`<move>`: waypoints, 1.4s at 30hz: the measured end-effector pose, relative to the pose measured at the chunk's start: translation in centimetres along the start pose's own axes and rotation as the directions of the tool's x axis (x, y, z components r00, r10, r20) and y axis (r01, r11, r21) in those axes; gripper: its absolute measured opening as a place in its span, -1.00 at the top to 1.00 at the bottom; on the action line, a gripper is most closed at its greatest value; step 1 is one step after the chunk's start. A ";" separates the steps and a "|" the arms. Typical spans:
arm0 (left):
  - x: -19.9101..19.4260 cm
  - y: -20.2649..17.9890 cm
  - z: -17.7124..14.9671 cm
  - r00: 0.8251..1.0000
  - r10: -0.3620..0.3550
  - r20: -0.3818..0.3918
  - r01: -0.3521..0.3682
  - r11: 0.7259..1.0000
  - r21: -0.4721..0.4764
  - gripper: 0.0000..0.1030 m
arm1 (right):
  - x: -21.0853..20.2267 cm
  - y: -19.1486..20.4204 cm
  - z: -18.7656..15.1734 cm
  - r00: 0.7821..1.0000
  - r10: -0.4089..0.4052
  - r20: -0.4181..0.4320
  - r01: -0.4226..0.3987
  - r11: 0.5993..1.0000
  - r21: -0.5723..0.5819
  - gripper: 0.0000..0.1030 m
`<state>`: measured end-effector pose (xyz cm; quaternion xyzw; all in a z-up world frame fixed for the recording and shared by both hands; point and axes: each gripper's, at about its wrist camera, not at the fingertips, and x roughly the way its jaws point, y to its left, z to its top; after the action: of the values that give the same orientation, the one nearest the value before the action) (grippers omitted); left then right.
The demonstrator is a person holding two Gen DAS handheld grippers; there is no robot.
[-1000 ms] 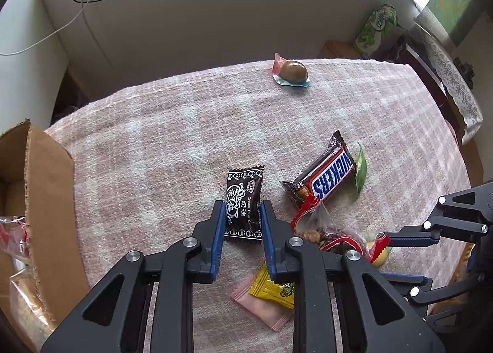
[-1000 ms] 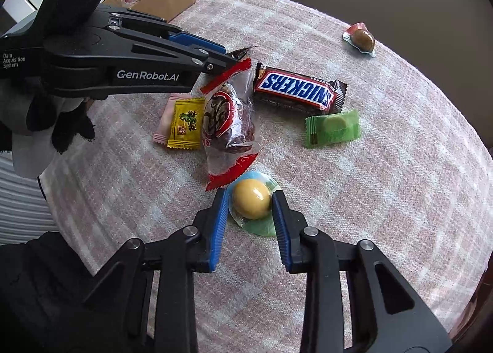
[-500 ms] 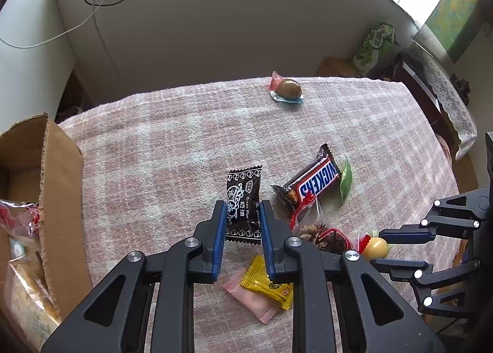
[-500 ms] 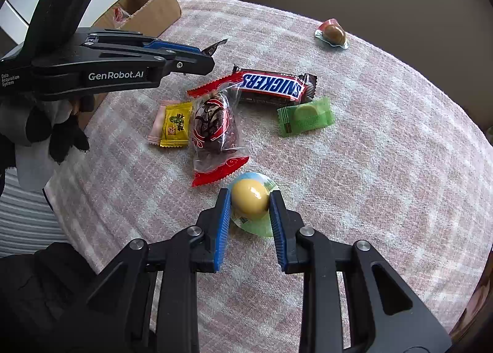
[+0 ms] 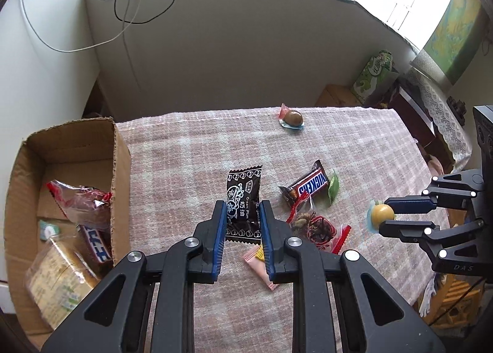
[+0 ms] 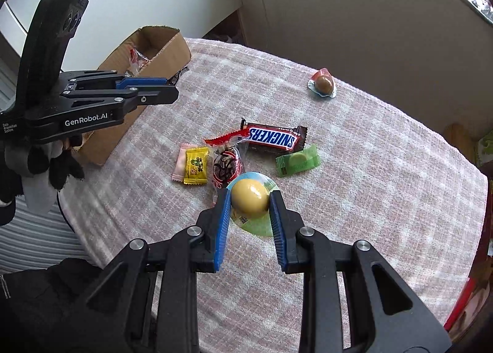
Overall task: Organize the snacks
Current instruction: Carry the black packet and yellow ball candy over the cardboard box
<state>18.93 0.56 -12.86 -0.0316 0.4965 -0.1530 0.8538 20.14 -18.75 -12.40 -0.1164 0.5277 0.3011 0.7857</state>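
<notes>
My left gripper (image 5: 242,214) is shut on a black plum candy packet (image 5: 244,199) and holds it above the pink checked tablecloth (image 5: 185,168). My right gripper (image 6: 249,199) is shut on a yellow ball snack (image 6: 250,198) with a round green-blue seal, lifted off the cloth. The same gripper (image 5: 389,217) with the yellow ball (image 5: 382,213) shows at the right of the left wrist view. On the cloth lie a Snickers bar (image 6: 274,137), a green packet (image 6: 297,160), a red-ended clear bag (image 6: 226,165), a yellow packet (image 6: 195,165) and a brown ball snack (image 6: 323,83).
A cardboard box (image 5: 123,162) stands at the table's left edge and holds a bag of biscuits (image 5: 58,276), a Snickers bar and a red-trimmed bag. A gloved hand (image 6: 40,162) carries the left gripper (image 6: 172,88). The cloth drops off at the right edge (image 6: 480,186).
Both grippers have risen from the cloth, each carrying its snack. The left one has drawn back, bringing the cardboard box's inside into its view.
</notes>
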 end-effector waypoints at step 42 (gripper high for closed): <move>-6.5 16.7 -2.6 0.968 0.237 0.077 -0.205 0.933 -0.296 0.62 | 9.7 15.5 19.4 0.997 0.077 0.008 -0.073 0.972 -0.224 0.48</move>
<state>17.57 18.57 -12.16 -0.1068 0.4652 0.0193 0.8785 28.18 6.70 -10.97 -0.1817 0.4880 0.3889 0.7600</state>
